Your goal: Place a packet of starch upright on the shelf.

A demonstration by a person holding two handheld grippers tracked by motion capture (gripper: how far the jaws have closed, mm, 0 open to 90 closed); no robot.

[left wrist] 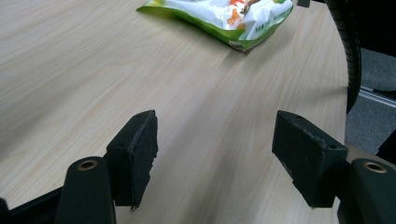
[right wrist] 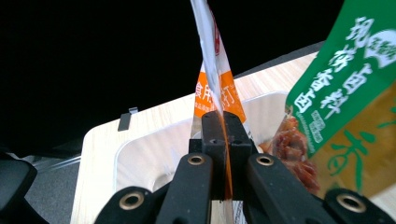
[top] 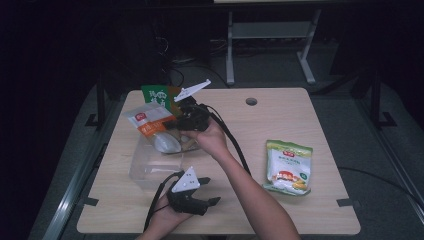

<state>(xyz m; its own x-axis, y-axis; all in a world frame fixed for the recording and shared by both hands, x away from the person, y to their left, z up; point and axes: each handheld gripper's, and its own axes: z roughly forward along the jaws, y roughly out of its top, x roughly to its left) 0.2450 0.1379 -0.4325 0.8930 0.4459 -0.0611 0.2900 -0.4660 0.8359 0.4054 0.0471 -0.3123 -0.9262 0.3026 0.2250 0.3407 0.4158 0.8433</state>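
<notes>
My right gripper (top: pixel 175 125) is shut on the edge of a white and orange packet (top: pixel 150 124), which hangs over a clear plastic bin (top: pixel 142 172) at the table's left. In the right gripper view the jaws (right wrist: pixel 223 128) pinch the packet's thin edge (right wrist: pixel 215 88), and a green packet (right wrist: pixel 348 88) stands close at the right. That green packet (top: pixel 157 95) leans at the bin's far side. My left gripper (top: pixel 210 191) rests near the front edge, open, with bare table between its pads (left wrist: pixel 140 154).
A green and white snack bag (top: pixel 288 167) lies flat on the right side of the wooden table (top: pixel 280 120); the left gripper view shows it ahead (left wrist: pixel 224 16). A round cable hole (top: pixel 251 101) sits at the back. Dark floor and desk legs lie beyond.
</notes>
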